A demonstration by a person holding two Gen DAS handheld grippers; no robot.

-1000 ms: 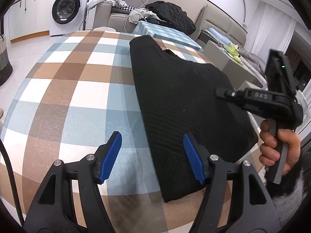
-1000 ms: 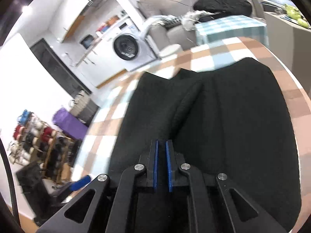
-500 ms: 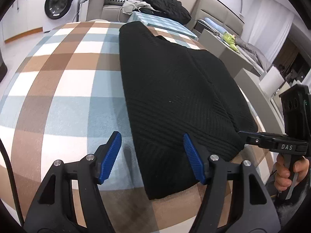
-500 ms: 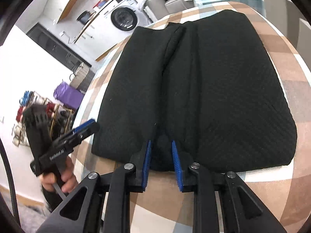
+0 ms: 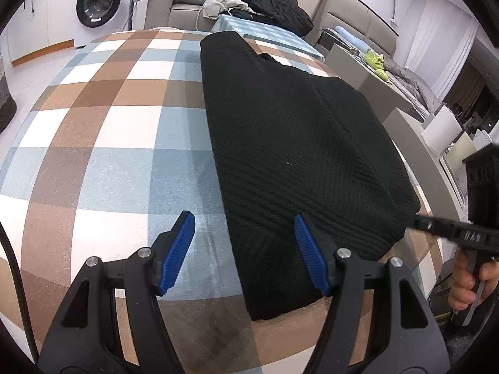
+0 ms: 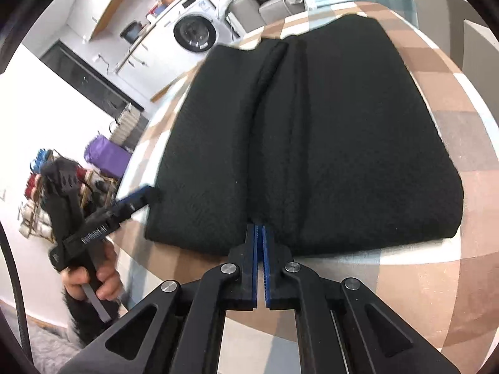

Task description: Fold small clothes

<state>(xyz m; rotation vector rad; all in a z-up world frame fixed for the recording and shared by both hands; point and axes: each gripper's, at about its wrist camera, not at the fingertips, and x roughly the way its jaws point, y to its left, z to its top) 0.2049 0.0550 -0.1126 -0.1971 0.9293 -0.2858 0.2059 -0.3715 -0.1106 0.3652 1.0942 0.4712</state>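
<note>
Two grippers at near hem of black knitted garment (image 5: 299, 143) on checked tablecloth (image 5: 103, 143): left gripper (image 5: 244, 249) spread, empty, 7 o'clock corner; right gripper (image 6: 259, 240) closing on 6 o'clock hem fold. Pinch both layers, lift evenly.

Both grippers are built alike: matte black plastic frames with triangular cut-outs in their arms, round silver screw heads at the joints, and ribbed bright-blue pads lining the inner faces of the fingers. The left gripper (image 5: 244, 251) shows four such screws across its linkage, and a thin black cable curves along its left side. The right gripper (image 6: 259, 240) carries the same blue pads and silver screws. Seen from the side, its body bears pale lettering reading "DAS", above a grey handle. The left one's flank also has white lettering, too blurred to read. A dark fuzzy sleeve (image 6: 79, 318) covers the wrist.
</note>
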